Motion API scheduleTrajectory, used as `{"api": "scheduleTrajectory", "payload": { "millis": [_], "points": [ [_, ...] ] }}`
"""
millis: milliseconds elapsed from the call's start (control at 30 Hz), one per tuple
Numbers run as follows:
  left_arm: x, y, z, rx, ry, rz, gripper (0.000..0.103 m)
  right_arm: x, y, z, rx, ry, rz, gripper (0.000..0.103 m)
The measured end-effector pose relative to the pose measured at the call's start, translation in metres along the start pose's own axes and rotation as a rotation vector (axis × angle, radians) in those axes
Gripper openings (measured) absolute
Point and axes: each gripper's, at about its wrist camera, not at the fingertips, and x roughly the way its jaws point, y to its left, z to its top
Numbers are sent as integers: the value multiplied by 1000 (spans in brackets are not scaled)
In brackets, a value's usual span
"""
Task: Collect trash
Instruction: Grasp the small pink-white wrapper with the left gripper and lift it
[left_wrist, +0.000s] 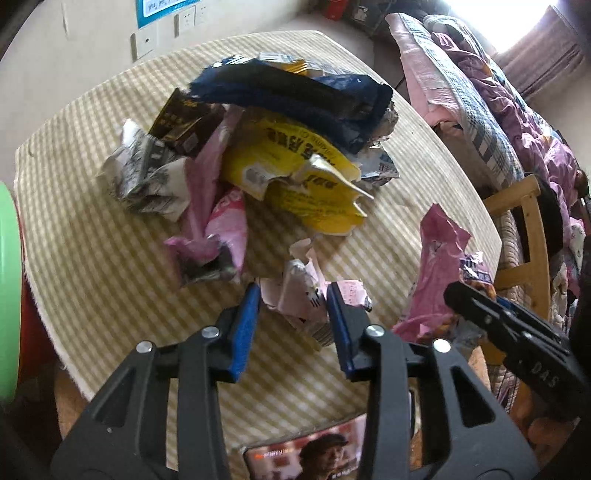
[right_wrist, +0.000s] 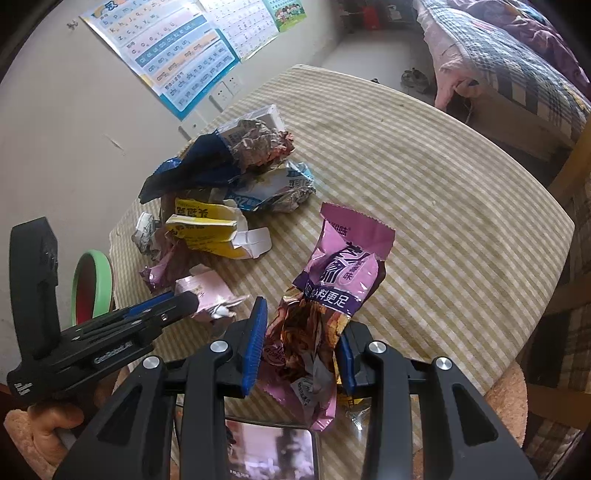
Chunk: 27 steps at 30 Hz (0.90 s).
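Note:
A heap of trash lies on the striped table (left_wrist: 92, 240): a yellow packet (left_wrist: 295, 173), a dark blue wrapper (left_wrist: 295, 96), pink wrappers (left_wrist: 221, 229). My left gripper (left_wrist: 291, 295) is open with its blue pads either side of a crumpled pink-and-white carton (left_wrist: 303, 291); the carton also shows in the right wrist view (right_wrist: 203, 288). My right gripper (right_wrist: 301, 325) is shut on a purple-pink snack wrapper (right_wrist: 340, 273), which also shows in the left wrist view (left_wrist: 436, 266).
A green-rimmed bin (right_wrist: 92, 284) stands left of the table, also at the left edge of the left wrist view (left_wrist: 7, 288). A phone (right_wrist: 269, 450) lies at the table's near edge. A bed with bedding (left_wrist: 498, 110) and a wooden chair (left_wrist: 532, 236) are on the right.

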Motion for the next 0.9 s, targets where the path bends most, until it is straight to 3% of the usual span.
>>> {"api": "scheduleTrajectory", "payload": {
  "millis": [400, 500, 700, 800, 867, 900],
  "points": [
    [-46, 30, -11, -43, -86, 26, 34, 1, 4, 0, -19, -3, -10, 34],
    [-56, 32, -11, -29, -117, 53, 20, 1, 7, 0, -37, -3, -12, 34],
    [-45, 47, -18, -61, -75, 87, 21, 8, 10, -4, -44, 27, -7, 37],
    [-43, 50, -21, -60, -74, 99, 30, 7, 8, -5, -36, 26, -7, 48],
    [-44, 50, -22, -64, -77, 105, 44, 5, 8, -5, -31, 23, -6, 49],
    [-45, 51, -23, -67, -83, 108, 46, 5, 8, -5, -30, 24, -4, 49]
  ]
}}
